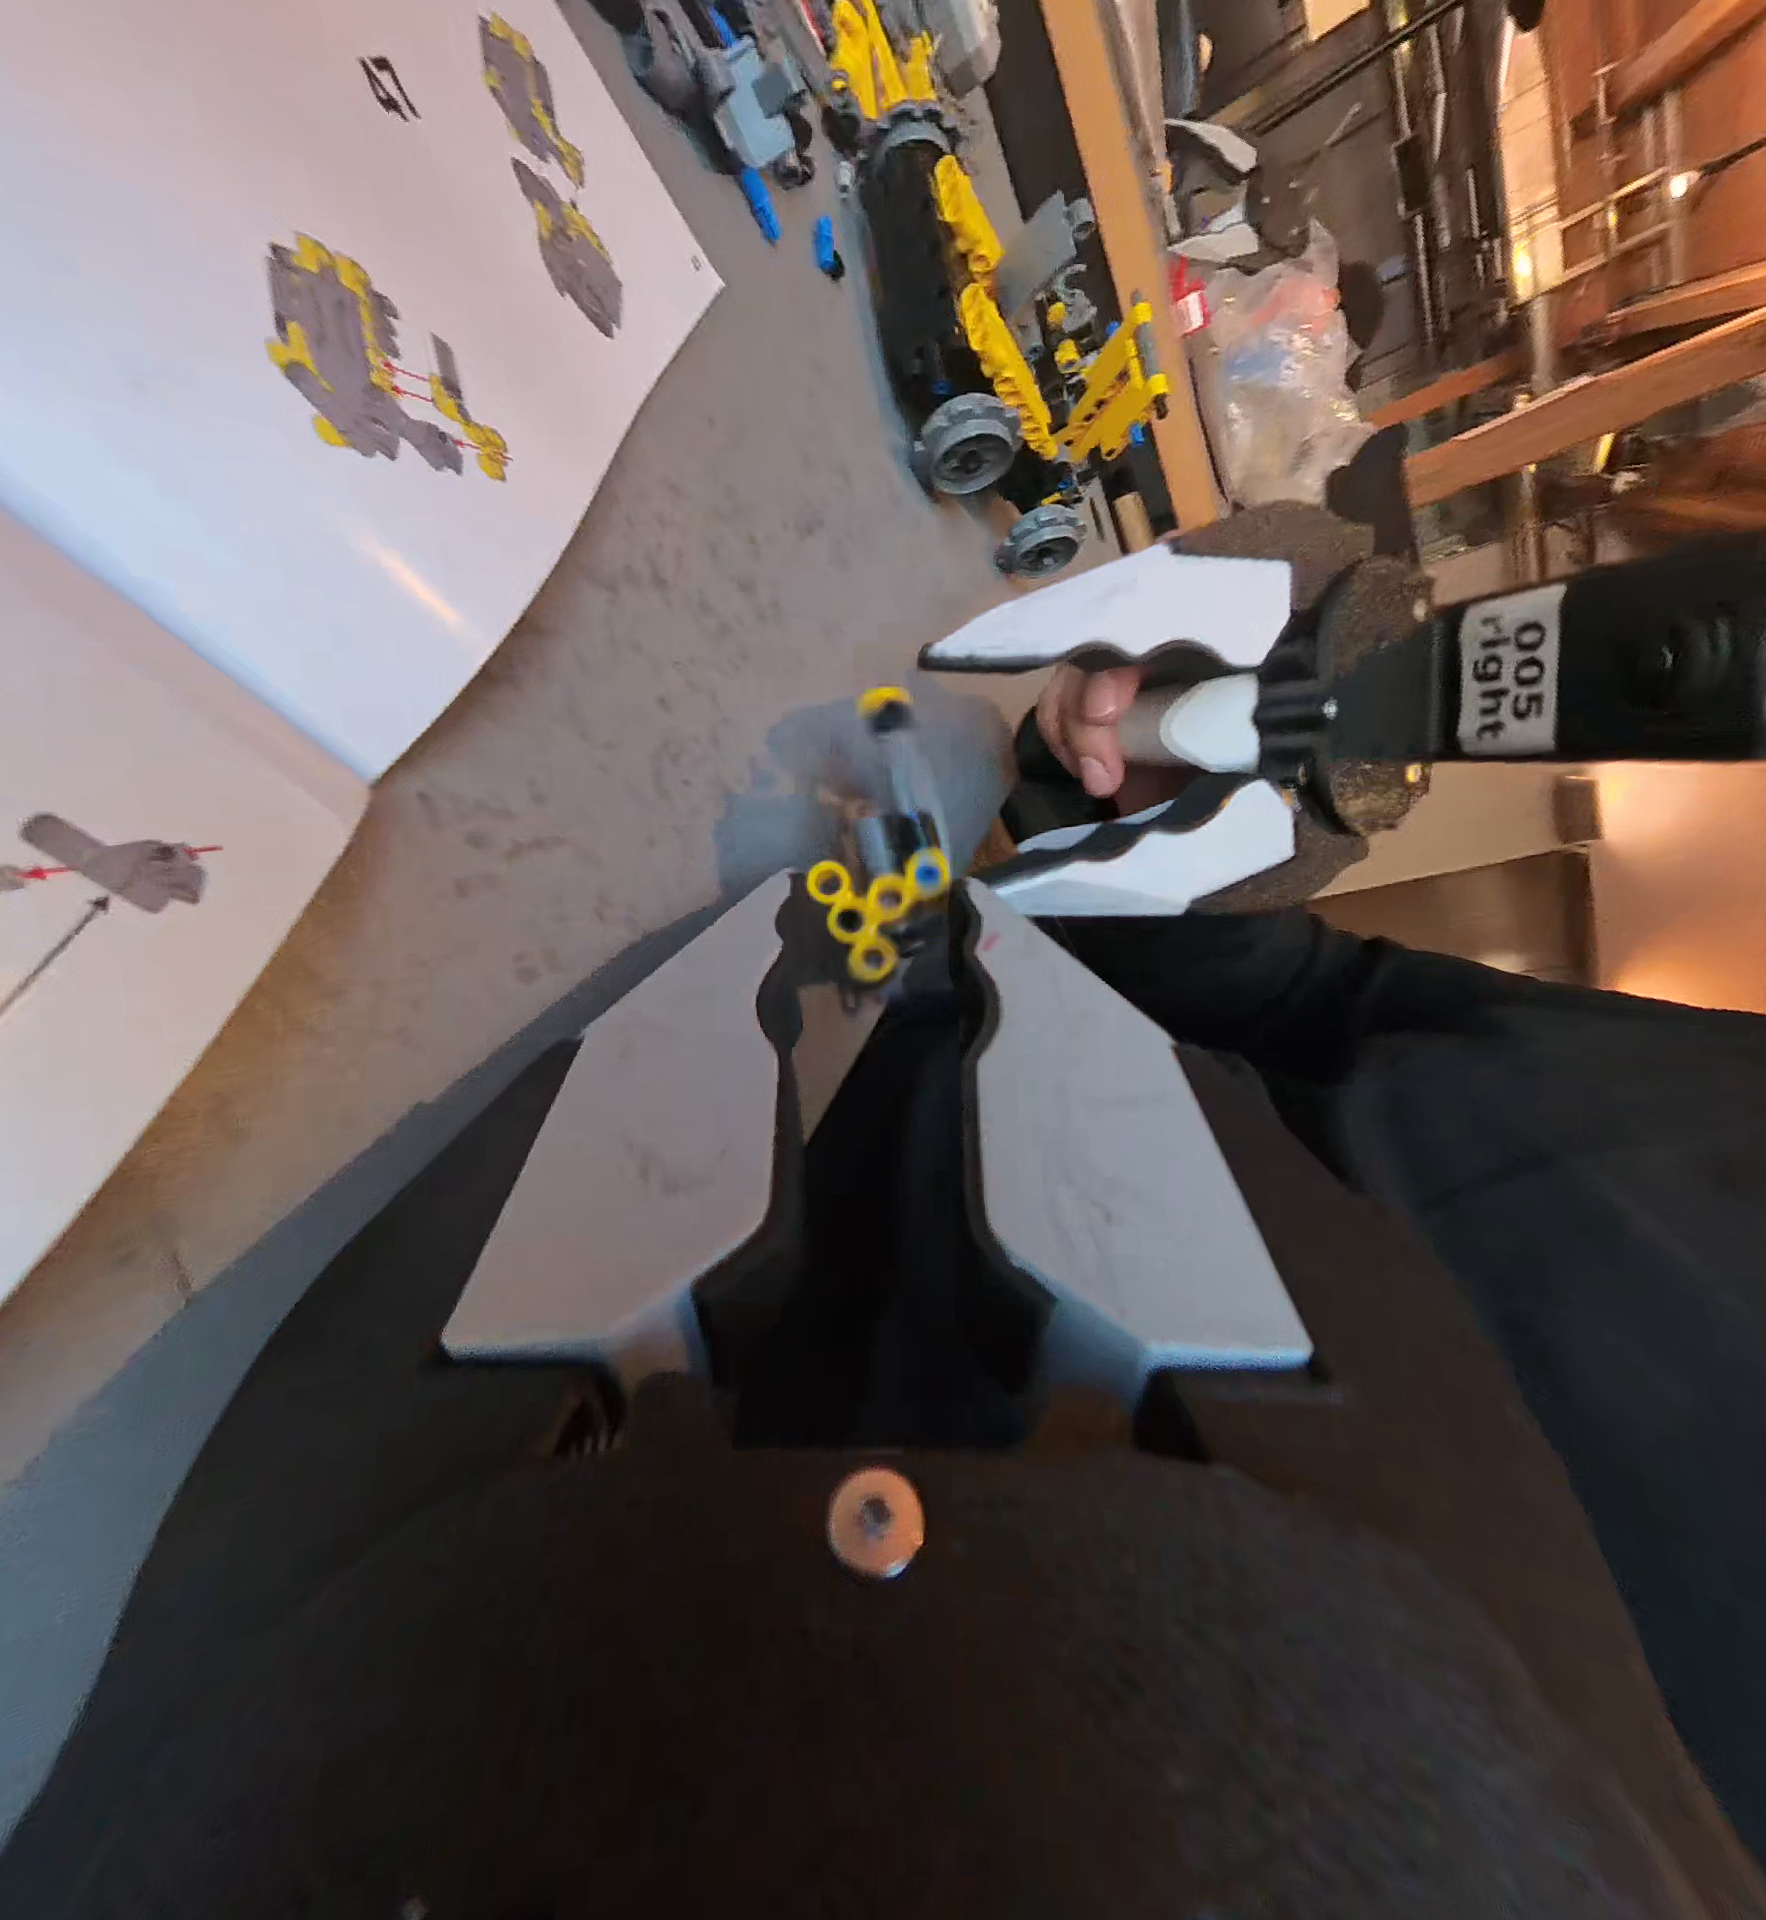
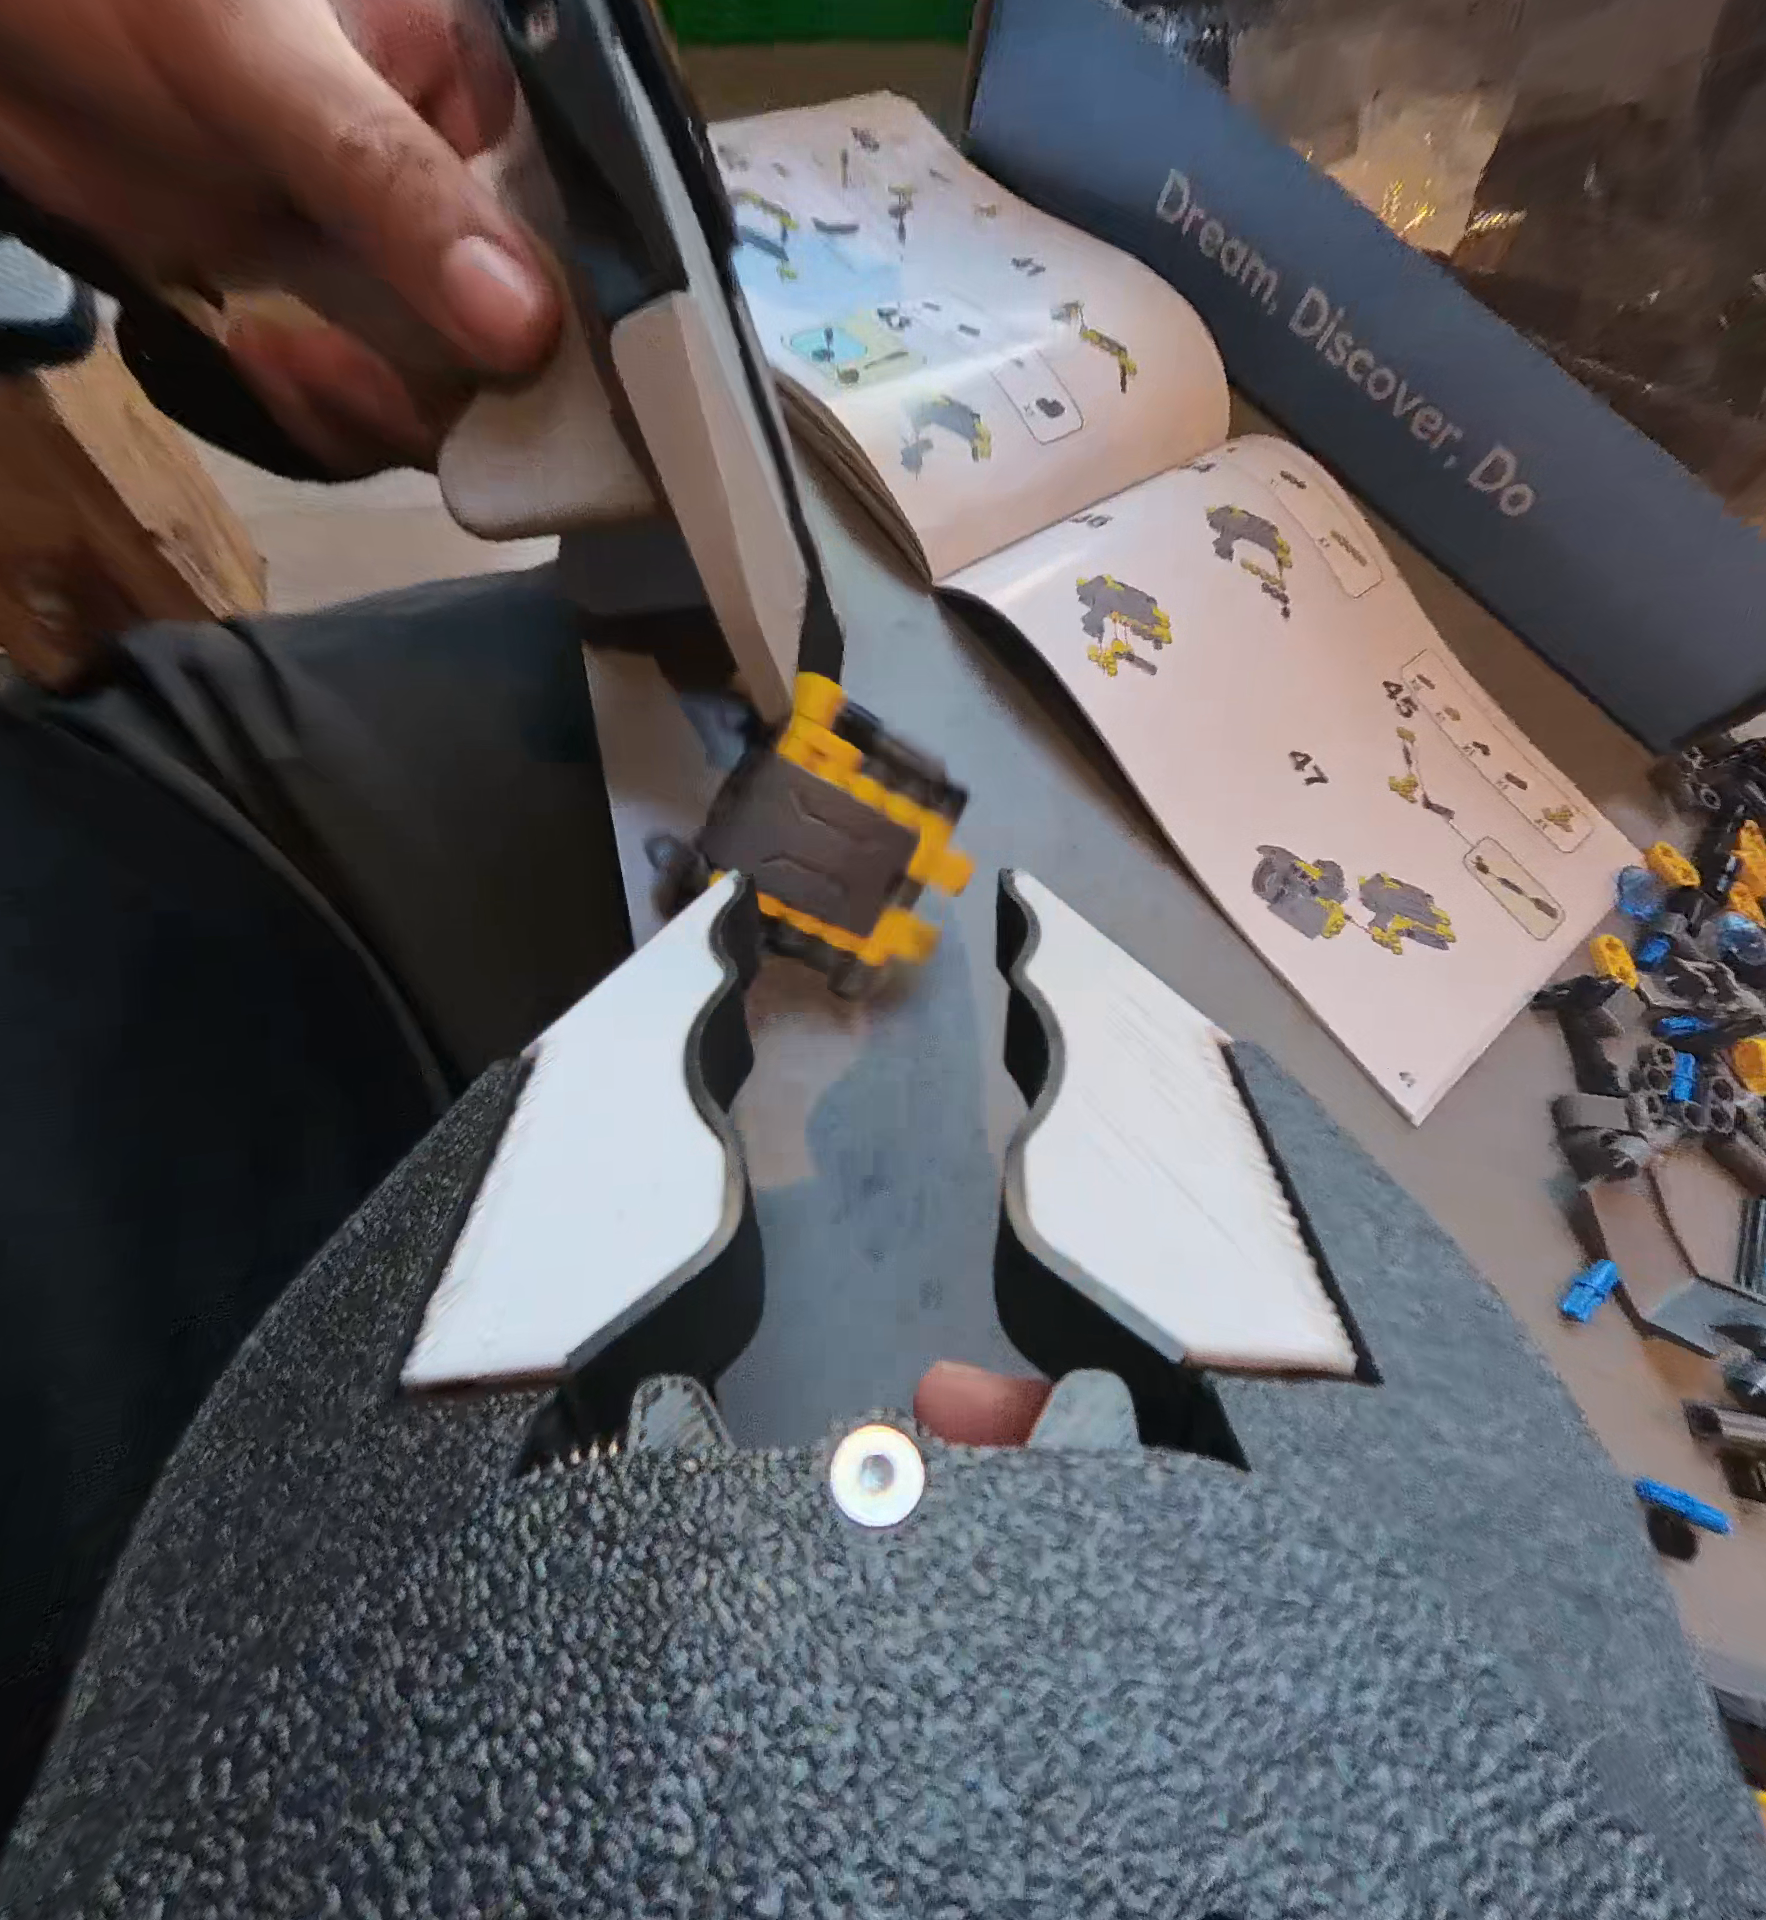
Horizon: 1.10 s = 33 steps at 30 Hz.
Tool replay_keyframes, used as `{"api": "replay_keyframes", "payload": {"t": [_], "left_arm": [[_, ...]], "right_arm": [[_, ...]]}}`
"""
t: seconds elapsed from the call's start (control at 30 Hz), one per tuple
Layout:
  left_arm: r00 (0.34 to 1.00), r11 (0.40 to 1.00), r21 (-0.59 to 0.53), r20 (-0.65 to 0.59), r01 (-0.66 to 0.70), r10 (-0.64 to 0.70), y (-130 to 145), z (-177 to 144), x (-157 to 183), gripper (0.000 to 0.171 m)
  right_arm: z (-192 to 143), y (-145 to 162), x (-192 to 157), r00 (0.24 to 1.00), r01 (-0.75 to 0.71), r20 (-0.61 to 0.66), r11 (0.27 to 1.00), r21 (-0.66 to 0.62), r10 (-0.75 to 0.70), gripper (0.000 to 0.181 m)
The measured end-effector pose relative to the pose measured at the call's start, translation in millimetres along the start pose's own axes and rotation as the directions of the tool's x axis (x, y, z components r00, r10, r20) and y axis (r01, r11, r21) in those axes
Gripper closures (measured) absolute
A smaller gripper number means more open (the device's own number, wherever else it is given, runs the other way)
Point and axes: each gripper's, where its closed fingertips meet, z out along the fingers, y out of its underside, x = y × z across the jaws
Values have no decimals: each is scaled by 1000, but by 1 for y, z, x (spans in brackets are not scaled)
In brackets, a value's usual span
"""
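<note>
My left gripper (image 1: 874, 920) is shut on a small brick assembly (image 1: 894, 831) of grey panels, black parts and yellow beams, and holds it just above the grey table (image 1: 650, 644). In the right wrist view the left gripper (image 2: 791, 701) comes down from the upper left, gripping the assembly (image 2: 822, 842) by its yellow edge. My right gripper (image 2: 868, 883) is open, its fingertips on either side of the assembly's near end, the left tip close to it. It also shows open in the left wrist view (image 1: 962, 774), right of the assembly.
An open instruction booklet (image 2: 1222, 665) lies on the table beyond the assembly, a dark box (image 2: 1378, 395) behind it. A pile of loose blue, yellow and black pieces (image 2: 1731, 1039) lies right. A larger yellow-black wheeled model (image 1: 972, 312) stands near the table's wooden edge. The grippers are tip to tip, or close to it.
</note>
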Motion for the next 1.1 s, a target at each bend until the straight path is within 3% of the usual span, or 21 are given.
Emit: {"api": "replay_keyframes", "payload": {"t": [0.23,0.33,0.43,0.6,0.9,1.0,1.1], "left_arm": [[984,992,-21,122,-125,127,0,-4,-9,134],[959,979,-3,202,-203,199,-4,-16,-12,114],[911,950,2,287,-311,298,-7,-32,-13,114],[851,899,0,322,-438,414,1,-43,-11,115],[794,833,-36,280,-553,539,6,-28,-4,118],[747,777,-11,268,-629,608,1,-28,5,126],[690,712,31,281,-701,667,-6,-30,12,121]], "right_arm": [[3,3,4,1000,-28,2,1000,-14,28,143],[-6,0,4,998,-64,7,998,9,64,142],[-16,4,5,994,-106,-2,994,21,106,142],[-23,22,-4,982,-186,13,983,1,186,138],[-9,22,-13,970,-236,68,972,10,235,135],[-8,18,-13,967,-245,84,969,30,242,135],[-9,12,-10,964,-254,96,966,54,248,134]]}}
